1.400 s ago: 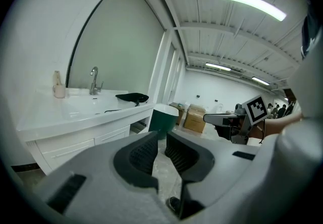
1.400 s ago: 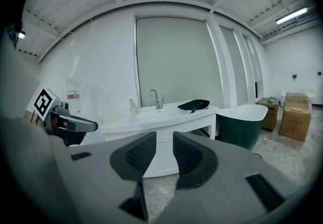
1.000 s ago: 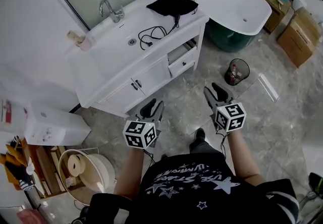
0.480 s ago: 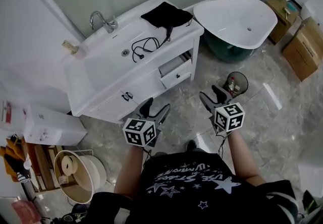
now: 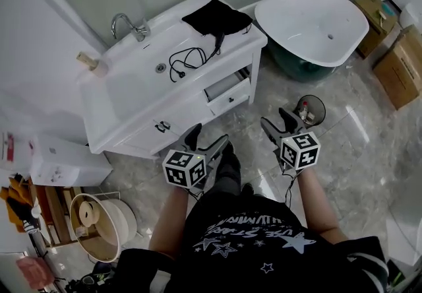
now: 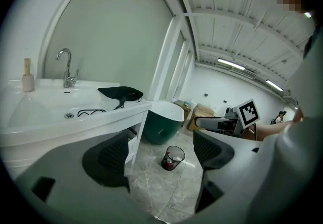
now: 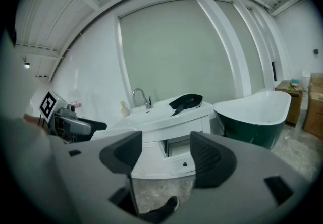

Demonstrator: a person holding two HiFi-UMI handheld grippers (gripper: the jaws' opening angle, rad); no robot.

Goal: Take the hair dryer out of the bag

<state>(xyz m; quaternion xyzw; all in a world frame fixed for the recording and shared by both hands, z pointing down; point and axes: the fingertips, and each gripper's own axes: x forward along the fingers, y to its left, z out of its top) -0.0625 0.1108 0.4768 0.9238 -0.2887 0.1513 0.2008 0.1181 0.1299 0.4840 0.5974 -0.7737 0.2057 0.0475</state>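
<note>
Bag [image 5: 216, 18] at far right end of vanity [image 5: 132, 90]. Dryer [image 5: 218, 39] handle pokes out; cord [image 5: 186, 61] lies on top. Floor bin [image 5: 321, 103] holds small items. Left gripper [image 5: 209, 140] and right gripper [image 5: 275, 120]: jaws opening wide, nothing between them.

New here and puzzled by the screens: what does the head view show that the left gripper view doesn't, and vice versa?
Only the head view: the person's star-print shirt, and a white bucket holding a paper roll. Only the left gripper view: the ceiling with its light strips. Both: the white vanity with its faucet, the black bag and loose black cord on top, the bathtub, and the wire waste bin on the floor.
</note>
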